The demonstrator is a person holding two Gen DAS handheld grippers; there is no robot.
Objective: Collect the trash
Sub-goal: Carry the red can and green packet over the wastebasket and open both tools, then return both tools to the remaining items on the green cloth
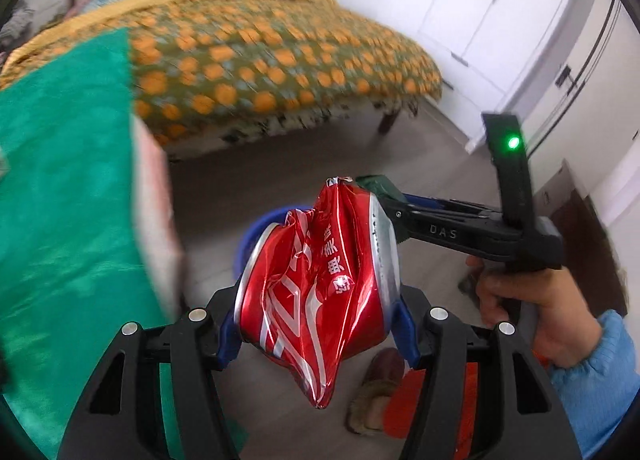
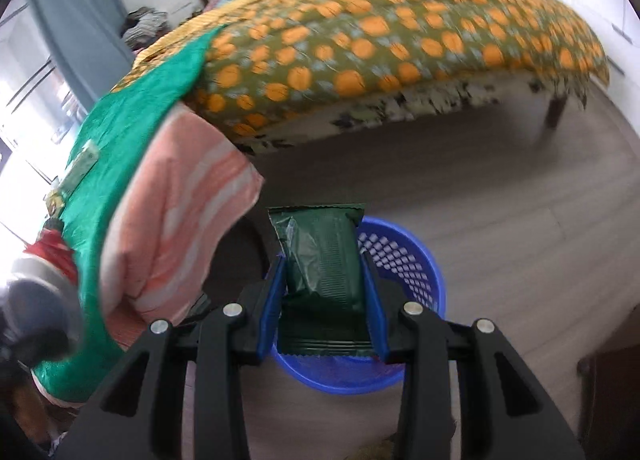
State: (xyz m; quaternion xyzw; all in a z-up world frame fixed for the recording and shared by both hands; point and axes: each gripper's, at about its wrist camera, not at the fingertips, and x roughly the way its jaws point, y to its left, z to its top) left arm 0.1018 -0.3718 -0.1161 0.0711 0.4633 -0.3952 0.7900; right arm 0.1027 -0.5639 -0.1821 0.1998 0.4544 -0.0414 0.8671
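- A blue basket (image 2: pixel 404 260) stands on the grey floor (image 2: pixel 500 220) near a bed (image 2: pixel 380 40) with an orange-dotted cover.
- Left of the basket, a green cloth (image 2: pixel 132 112) over a pink striped one (image 2: pixel 180 212) hangs close beside it.
- The right gripper (image 2: pixel 324 292) points down over the basket, clenched on a dark green wrapper (image 2: pixel 320 256) held upright between its blue pads (image 2: pixel 374 300).
- The left gripper (image 1: pixel 316 324) grasps a crushed red can (image 1: pixel 316 280) by its ends; the basket rim (image 1: pixel 260 228) shows just behind the can.
- In the left view, a hand (image 1: pixel 532 308) in a light blue sleeve (image 1: pixel 600 376) holds the right gripper's handle, tilted toward the basket.
- A slipper (image 1: pixel 376 392) lies on the floor below the can.
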